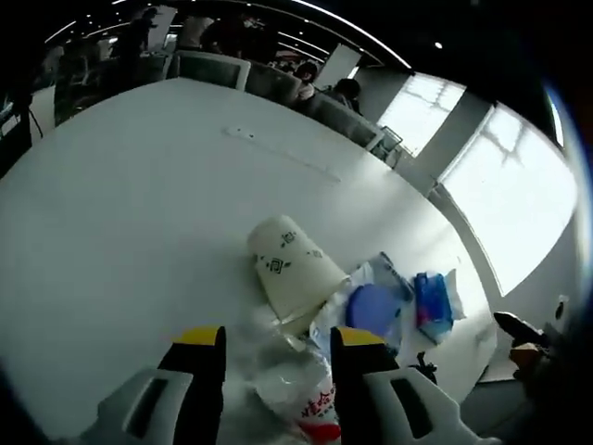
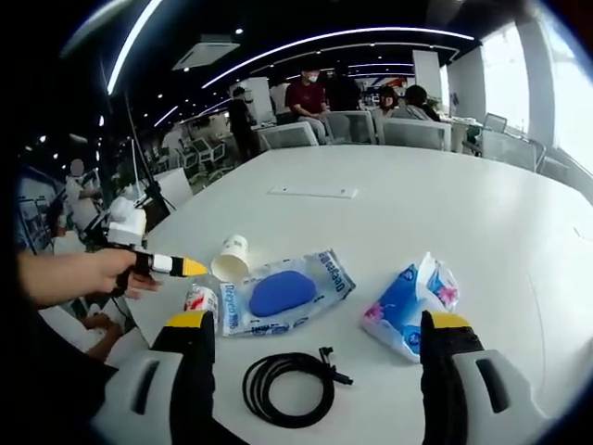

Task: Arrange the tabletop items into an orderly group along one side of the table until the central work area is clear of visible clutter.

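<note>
My left claw (image 1: 278,345) hung spread over the white surface (image 1: 120,213), pinching nothing. Just ahead of its tips lay the paper cup (image 1: 289,269) on its side, with the clear bag holding a blue pad (image 1: 375,308) and the tissue pack (image 1: 433,304) off to its right. My right claw (image 2: 317,330) was spread wide too, the coiled black cable (image 2: 285,387) lying between its jaws. Beyond it sat the bag (image 2: 287,292), the cup (image 2: 231,257) and the tissues (image 2: 408,301).

One paper cup (image 2: 231,256); two packets (one blue-filled (image 2: 287,292), one tissue (image 2: 405,304)); one coiled cable (image 2: 287,387)
</note>
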Demonstrator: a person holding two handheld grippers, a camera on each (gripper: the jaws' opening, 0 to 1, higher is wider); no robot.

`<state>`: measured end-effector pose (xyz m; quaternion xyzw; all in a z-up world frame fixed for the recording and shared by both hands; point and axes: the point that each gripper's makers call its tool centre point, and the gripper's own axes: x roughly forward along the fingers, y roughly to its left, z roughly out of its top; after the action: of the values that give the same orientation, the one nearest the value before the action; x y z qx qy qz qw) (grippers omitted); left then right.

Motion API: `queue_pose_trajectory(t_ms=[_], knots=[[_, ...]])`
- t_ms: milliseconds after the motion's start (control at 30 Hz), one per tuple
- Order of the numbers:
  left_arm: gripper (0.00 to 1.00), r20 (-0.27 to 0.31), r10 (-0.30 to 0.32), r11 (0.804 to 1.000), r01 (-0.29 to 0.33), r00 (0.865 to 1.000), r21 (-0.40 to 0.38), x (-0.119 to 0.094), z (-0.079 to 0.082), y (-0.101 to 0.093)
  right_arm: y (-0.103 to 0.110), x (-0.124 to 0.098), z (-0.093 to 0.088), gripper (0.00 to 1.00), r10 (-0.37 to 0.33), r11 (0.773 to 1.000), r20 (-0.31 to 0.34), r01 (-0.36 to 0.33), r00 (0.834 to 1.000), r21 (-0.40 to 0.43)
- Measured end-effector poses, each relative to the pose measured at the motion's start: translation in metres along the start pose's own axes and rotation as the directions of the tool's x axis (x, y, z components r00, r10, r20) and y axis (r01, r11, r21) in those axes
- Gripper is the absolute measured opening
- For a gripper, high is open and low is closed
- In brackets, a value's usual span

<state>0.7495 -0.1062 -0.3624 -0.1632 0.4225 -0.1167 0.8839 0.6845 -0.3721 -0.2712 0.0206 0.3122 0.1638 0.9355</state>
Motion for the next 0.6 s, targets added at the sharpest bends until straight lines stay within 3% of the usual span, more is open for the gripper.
queue_pose_trajectory(t_ms=[400, 600], knots=[[0.36, -0.047, 0.035, 0.998, -0.038, 0.998, -0.060, 0.014, -0.009, 0.003, -0.004, 0.003, -0.005, 0.88, -0.002, 1.000, -0.007, 0.002, 1.000, 0.021], [0.34, -0.077, 0.028, 0.990, -0.038, 0.997, -0.138, 0.021, -0.009, 0.006, -0.006, 0.005, -0.005, 0.87, -0.001, 1.000, -0.008, 0.001, 1.000, 0.031]])
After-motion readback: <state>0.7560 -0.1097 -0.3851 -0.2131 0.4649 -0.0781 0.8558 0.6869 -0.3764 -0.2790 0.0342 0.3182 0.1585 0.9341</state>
